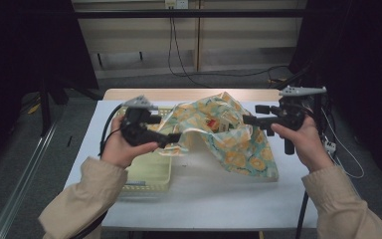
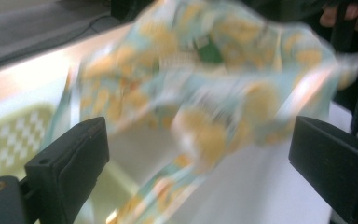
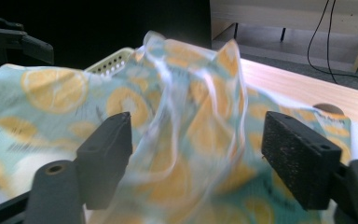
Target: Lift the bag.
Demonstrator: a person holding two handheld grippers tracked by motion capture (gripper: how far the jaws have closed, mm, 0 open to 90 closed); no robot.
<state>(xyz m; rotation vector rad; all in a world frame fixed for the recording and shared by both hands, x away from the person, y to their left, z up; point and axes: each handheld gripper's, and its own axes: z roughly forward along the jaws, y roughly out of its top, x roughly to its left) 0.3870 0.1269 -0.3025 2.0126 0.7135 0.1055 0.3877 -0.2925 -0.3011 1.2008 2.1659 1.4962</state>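
Observation:
A light-blue cloth (image 1: pixel 229 137) printed with orange citrus slices lies crumpled on the white table (image 1: pixel 204 199), its left edge draped over a pale yellow basket (image 1: pixel 149 174). My left gripper (image 1: pixel 165 128) is open at the cloth's left side, over the basket. In the left gripper view the jaws of the left gripper (image 2: pixel 200 140) stand wide apart with the blurred cloth (image 2: pixel 205 93) just ahead. My right gripper (image 1: pixel 254 114) is open at the cloth's upper right. In the right gripper view a raised fold of cloth (image 3: pixel 191 116) stands between the jaws of the right gripper (image 3: pixel 196 130).
The basket (image 2: pixel 14 130) sits at the table's left front, and its perforated rim (image 3: pixel 112 63) peeks out behind the cloth. A wooden strip (image 1: pixel 189 93) runs along the table's far edge. Cables (image 1: pixel 179 55) trail on the floor beyond.

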